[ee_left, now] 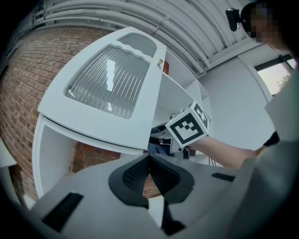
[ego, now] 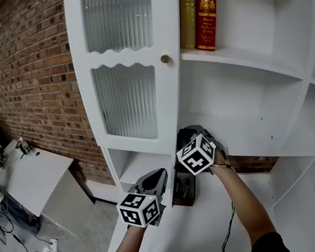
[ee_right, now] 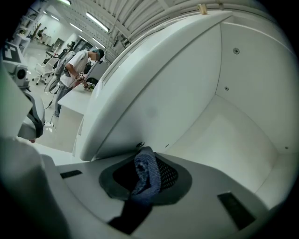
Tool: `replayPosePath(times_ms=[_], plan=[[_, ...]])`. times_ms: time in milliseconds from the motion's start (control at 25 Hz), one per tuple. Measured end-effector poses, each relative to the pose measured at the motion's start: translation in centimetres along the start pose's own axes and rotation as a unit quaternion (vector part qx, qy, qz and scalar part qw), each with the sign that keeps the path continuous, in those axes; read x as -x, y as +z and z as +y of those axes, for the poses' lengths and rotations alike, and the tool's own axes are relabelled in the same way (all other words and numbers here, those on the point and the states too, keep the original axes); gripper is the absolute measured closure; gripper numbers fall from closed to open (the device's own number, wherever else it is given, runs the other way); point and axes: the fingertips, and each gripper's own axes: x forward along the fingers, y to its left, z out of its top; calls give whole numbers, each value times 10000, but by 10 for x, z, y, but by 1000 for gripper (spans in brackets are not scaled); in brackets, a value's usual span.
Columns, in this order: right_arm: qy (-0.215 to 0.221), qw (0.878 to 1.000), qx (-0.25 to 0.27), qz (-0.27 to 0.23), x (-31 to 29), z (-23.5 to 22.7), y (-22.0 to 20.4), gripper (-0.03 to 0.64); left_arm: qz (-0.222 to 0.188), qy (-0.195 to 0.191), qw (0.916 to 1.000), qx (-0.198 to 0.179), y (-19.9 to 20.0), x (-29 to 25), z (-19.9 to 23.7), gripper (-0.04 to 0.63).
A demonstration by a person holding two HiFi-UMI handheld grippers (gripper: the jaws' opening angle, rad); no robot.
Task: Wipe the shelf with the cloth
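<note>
1. Head view:
   - A tall white shelf unit point(ego: 242, 97) stands against a red brick wall point(ego: 32, 83).
   - Its white door with ribbed glass panels point(ego: 124, 68) and a small brass knob point(ego: 165, 59) is swung open.
   - On an upper shelf an olive-yellow hardback book point(ego: 188, 8) stands upright, touching a red book with gilt lettering point(ego: 205, 5).
   - The right gripper point(ego: 193, 133) reaches into the open compartment below those books, just past the door's edge. Its marker cube faces the camera.
   - The left gripper point(ego: 157, 179) hangs lower and to the left, in front of the bottom of the door and near the right one, but apart from it.
   - A plain white table point(ego: 32, 178) stands by the brick wall at lower left.

2. Left gripper view:
   - The two black ribbed jaws are pressed together with nothing between them.
   - They point up at the underside of the open door.
   - The right gripper's cube and the person's forearm show just beyond the jaw tips, to the right.

3. Right gripper view:
   - The jaws are clamped on a blue knitted cloth point(ee_right: 146, 173).
   - A fold of the cloth bulges up past the jaw tips, and the rest trails down between the pads.
   - The cloth sits close to the lower edge of the door, at the mouth of the white compartment. I cannot tell whether it touches the shelf surface.
   - The compartment's smooth white floor and back wall fill the right of the picture.
   - In the far background at left, a person in a white top point(ee_right: 77, 67) stands at a table.
</note>
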Motion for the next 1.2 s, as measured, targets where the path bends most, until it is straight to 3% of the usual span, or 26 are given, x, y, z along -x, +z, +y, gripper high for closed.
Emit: replayPosePath(times_ms=[1200], plan=[[-580, 9965, -319, 511, 30, -63, -74, 551, 138, -873, 9960, 131, -18, -64, -52, 580]])
